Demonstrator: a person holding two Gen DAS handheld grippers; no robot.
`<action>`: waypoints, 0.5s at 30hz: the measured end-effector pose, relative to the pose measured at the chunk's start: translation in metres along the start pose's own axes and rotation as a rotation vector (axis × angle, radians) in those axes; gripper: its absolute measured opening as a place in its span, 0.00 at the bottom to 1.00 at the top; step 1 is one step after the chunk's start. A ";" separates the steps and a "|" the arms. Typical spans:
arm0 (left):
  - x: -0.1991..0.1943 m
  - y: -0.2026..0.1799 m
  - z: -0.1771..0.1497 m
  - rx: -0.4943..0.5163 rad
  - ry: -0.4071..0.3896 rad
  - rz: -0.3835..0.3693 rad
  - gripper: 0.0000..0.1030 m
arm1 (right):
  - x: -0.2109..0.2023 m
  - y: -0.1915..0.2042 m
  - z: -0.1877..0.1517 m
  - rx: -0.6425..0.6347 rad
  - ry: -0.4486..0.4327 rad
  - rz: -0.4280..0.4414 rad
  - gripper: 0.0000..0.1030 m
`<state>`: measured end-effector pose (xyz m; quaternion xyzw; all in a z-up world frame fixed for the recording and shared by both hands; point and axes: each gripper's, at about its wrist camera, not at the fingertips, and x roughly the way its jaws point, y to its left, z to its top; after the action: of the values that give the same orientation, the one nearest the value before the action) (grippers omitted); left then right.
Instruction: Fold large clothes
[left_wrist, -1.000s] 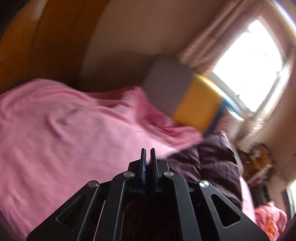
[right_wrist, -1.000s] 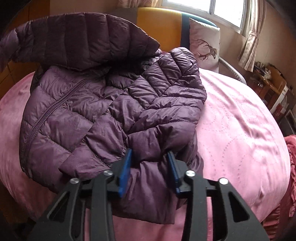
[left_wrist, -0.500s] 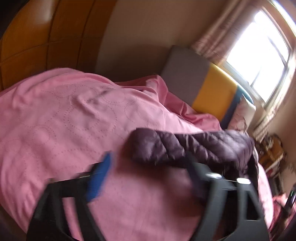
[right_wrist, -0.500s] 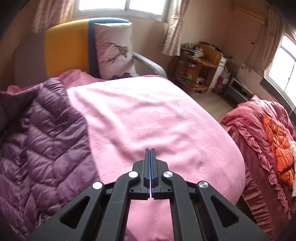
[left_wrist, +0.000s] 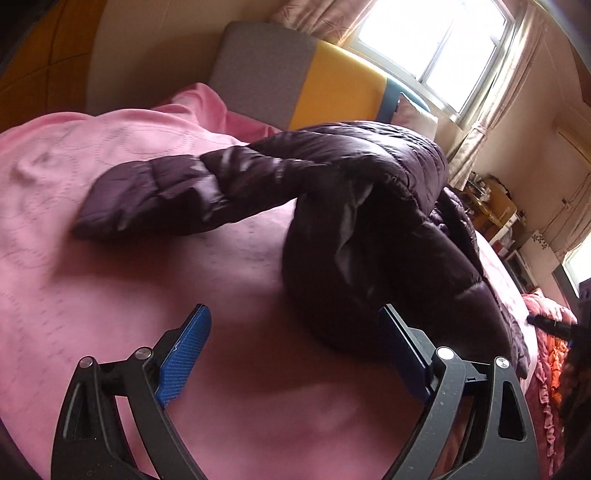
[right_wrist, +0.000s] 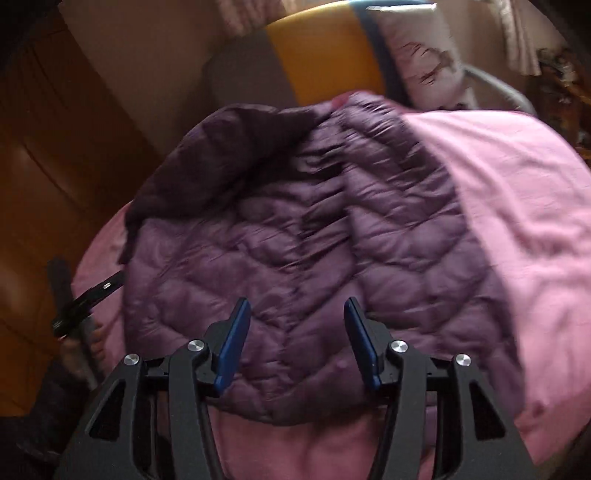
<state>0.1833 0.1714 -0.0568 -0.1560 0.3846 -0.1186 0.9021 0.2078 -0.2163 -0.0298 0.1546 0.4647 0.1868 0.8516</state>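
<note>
A dark purple quilted jacket (left_wrist: 373, 206) lies on the pink bedspread (left_wrist: 110, 295), one sleeve (left_wrist: 147, 195) stretched out to the left. My left gripper (left_wrist: 293, 310) stands wide open just above the bedspread. A bunched, rounded part of the jacket reaches between its blue pads (left_wrist: 184, 350) without touching them. In the right wrist view the jacket (right_wrist: 295, 221) lies spread out with its quilted side up. My right gripper (right_wrist: 297, 302) hovers over the jacket's near hem with its jaws opening. Fabric shows between the pads, but they do not press on it.
A grey, yellow and blue headboard (left_wrist: 325, 81) and a printed pillow (right_wrist: 421, 66) stand at the far end of the bed. Wooden panelling (right_wrist: 55, 166) runs along the left. A window (left_wrist: 443, 40), a cluttered shelf (left_wrist: 491, 206) and red-orange bedding (left_wrist: 550, 354) are at the right.
My left gripper went from shut to wide open and dropped toward the bed beside the jacket. My right gripper swung off the jacket, shut over bare bedspread, then came back over the jacket, open.
</note>
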 end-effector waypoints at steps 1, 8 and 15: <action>0.007 -0.002 0.004 -0.004 0.006 -0.017 0.88 | 0.018 0.005 0.002 0.012 0.046 0.068 0.55; 0.041 -0.009 0.019 -0.053 0.019 -0.064 0.88 | 0.070 -0.048 0.034 0.125 0.060 -0.135 0.59; 0.055 -0.007 0.022 -0.061 0.076 -0.112 0.69 | 0.042 -0.119 0.053 0.232 -0.033 -0.419 0.64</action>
<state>0.2356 0.1510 -0.0760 -0.1999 0.4124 -0.1629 0.8737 0.2943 -0.3064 -0.0847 0.1545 0.4909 -0.0513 0.8559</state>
